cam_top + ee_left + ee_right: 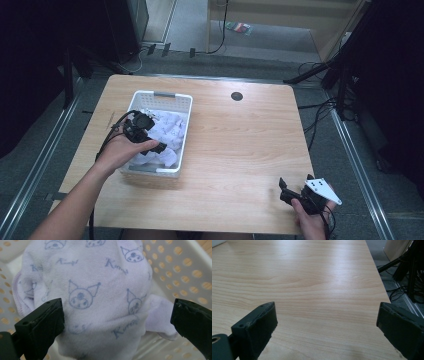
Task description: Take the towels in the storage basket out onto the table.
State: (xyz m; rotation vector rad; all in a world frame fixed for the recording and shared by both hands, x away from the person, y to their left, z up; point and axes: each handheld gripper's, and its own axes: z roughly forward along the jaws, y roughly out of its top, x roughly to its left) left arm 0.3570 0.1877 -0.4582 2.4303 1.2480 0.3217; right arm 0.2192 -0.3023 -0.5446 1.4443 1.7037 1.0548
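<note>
- The left gripper (117, 322) is hovering with its jaws spread wide on either side of a bunched lilac cloth (92, 297), printed with small cartoon faces and script lettering; neither jaw is touching the fabric.
- The cloth is lying crumpled inside a white perforated basket (186, 126), its mound filling most of the floor, a small flap sticking out toward one jaw. No clear long axis is showing in the heap.
- The basket's pierced walls are rising close behind and beside the cloth, hemming in the jaws' room.
- In the high view, the left hand (117, 150) is reaching over the basket's near left rim, the basket's long side running away from the person on the left half of the wooden table (240, 145).
- The right gripper (325, 325) is idling with its jaws parted over bare wood near the table's front right corner, well apart from the basket.
- A dark round grommet (237, 96) is sitting near the far edge; broad open tabletop is lying between the two grippers.
</note>
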